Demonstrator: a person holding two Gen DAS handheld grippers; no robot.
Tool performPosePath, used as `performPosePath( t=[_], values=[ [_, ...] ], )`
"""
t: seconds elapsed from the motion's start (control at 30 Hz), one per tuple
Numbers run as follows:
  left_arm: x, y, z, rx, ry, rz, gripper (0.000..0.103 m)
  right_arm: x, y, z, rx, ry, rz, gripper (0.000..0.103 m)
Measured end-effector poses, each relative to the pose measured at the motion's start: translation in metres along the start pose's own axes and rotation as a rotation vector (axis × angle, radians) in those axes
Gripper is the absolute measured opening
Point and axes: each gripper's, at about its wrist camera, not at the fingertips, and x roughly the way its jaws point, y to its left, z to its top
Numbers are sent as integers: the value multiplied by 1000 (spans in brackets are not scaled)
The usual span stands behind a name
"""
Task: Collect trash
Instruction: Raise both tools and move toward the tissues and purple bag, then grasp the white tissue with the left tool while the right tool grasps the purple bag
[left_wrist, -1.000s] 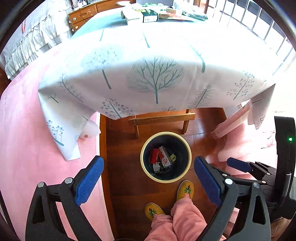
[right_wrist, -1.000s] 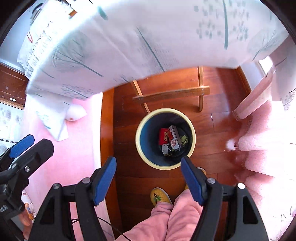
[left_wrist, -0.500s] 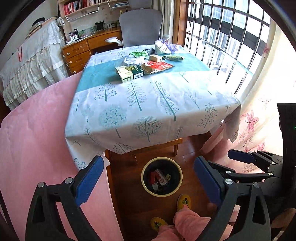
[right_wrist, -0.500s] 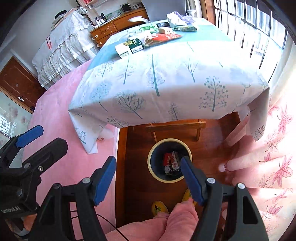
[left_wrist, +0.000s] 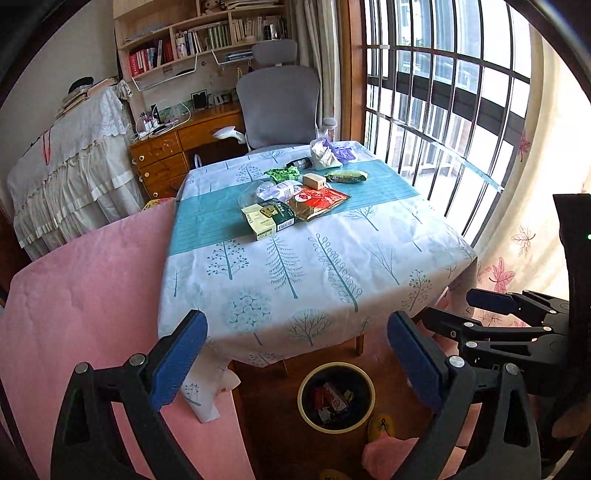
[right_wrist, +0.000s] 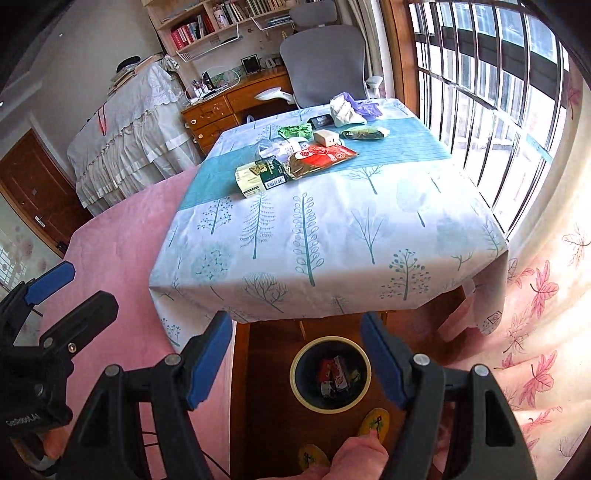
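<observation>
A round bin (left_wrist: 336, 397) (right_wrist: 330, 373) with a cream rim holds several wrappers and stands on the wooden floor by the table's near edge. On the table's teal runner lie a green-and-cream box (left_wrist: 268, 219) (right_wrist: 261, 175), a red packet (left_wrist: 318, 201) (right_wrist: 322, 156), a green wrapper (left_wrist: 283, 172) (right_wrist: 294, 130), a small beige box (left_wrist: 314, 180) and a crumpled white bag (left_wrist: 323, 154) (right_wrist: 343, 110). My left gripper (left_wrist: 295, 363) and right gripper (right_wrist: 297, 363) are both open and empty, held above the floor in front of the table.
The table (left_wrist: 388, 266) has a tree-print cloth hanging over its edges. A pink-covered bed (left_wrist: 85, 295) lies at the left. A grey office chair (left_wrist: 280, 107) and wooden desk stand behind the table. Barred windows and a leaf-print curtain (right_wrist: 535, 295) are at the right.
Both grippers have risen and tilted up from looking down into the bin. The table top and its trash have come into view. Both stay open and empty.
</observation>
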Motion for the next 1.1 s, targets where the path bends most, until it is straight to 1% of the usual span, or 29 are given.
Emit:
performPosePath(
  t=[0.23, 0.4, 0.53, 0.67, 0.73, 0.9, 1.0, 1.1],
  values=[
    [19, -1, 43, 24, -35, 20, 97, 19, -13, 44, 1, -28, -20, 73],
    [58, -2, 83, 16, -32, 38, 97, 49, -34, 90, -1, -30, -11, 73],
    [110, -10, 127, -6, -6, 53, 97, 83, -59, 139, -29, -33, -2, 73],
    [169, -26, 179, -35, 47, 67, 97, 123, -93, 196, -34, 8, 10, 73],
    [200, -37, 206, -46, 75, 58, 97, 141, -111, 226, -38, 31, 21, 73],
    [281, -61, 270, -72, 126, 64, 97, 181, -148, 299, -89, 49, 22, 73],
    [327, -68, 300, -104, 165, 70, 97, 207, -170, 335, -87, 59, 30, 73],
    [372, -66, 322, -133, 215, 77, 97, 233, -186, 364, -88, 62, 26, 73]
  ],
)
